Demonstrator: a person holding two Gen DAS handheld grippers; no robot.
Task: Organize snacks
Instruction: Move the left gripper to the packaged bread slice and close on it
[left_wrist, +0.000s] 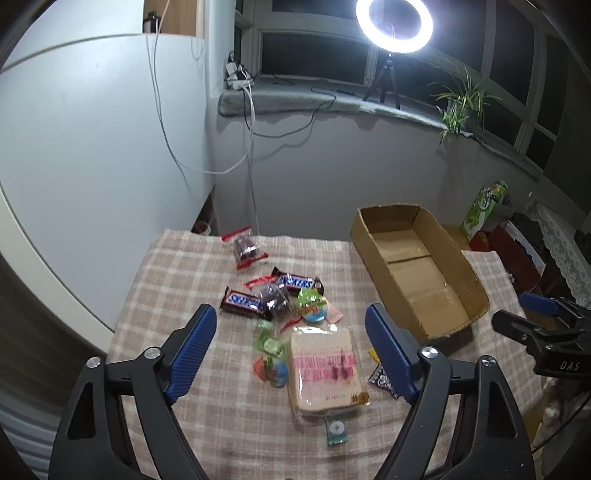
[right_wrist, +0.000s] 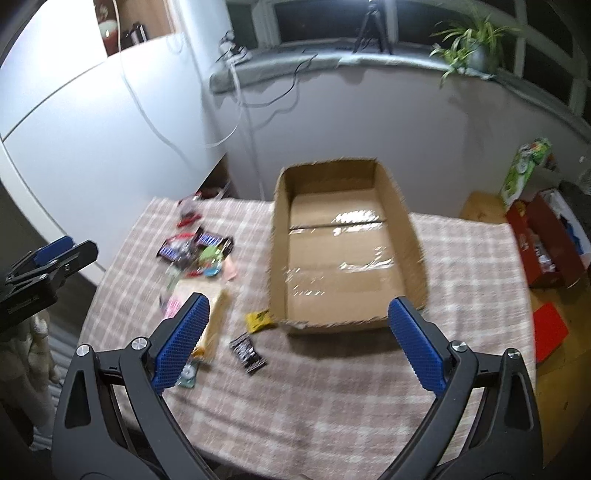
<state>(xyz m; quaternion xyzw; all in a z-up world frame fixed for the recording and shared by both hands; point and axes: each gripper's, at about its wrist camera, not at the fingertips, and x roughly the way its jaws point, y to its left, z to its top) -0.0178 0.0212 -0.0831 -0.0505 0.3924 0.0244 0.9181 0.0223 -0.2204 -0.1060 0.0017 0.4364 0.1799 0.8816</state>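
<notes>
A pile of snacks lies on the checked tablecloth (left_wrist: 177, 280): two Snickers bars (left_wrist: 242, 303), a clear bag of dark sweets (left_wrist: 244, 248), a pack of sliced bread (left_wrist: 325, 369), green and blue candies (left_wrist: 273, 354), a small green packet (left_wrist: 337, 430) and a black sachet (right_wrist: 246, 352). An empty cardboard box (right_wrist: 343, 243) stands at the right, also in the left wrist view (left_wrist: 417, 266). My left gripper (left_wrist: 291, 314) is open above the pile. My right gripper (right_wrist: 297, 306) is open in front of the box, holding nothing.
A yellow sachet (right_wrist: 259, 320) lies by the box's near corner. A ring light (left_wrist: 393, 24) and a potted plant (left_wrist: 460, 103) stand on the windowsill. Red boxes (right_wrist: 550, 240) and a green carton (right_wrist: 524, 166) sit right of the table. A white cabinet (left_wrist: 92, 147) stands left.
</notes>
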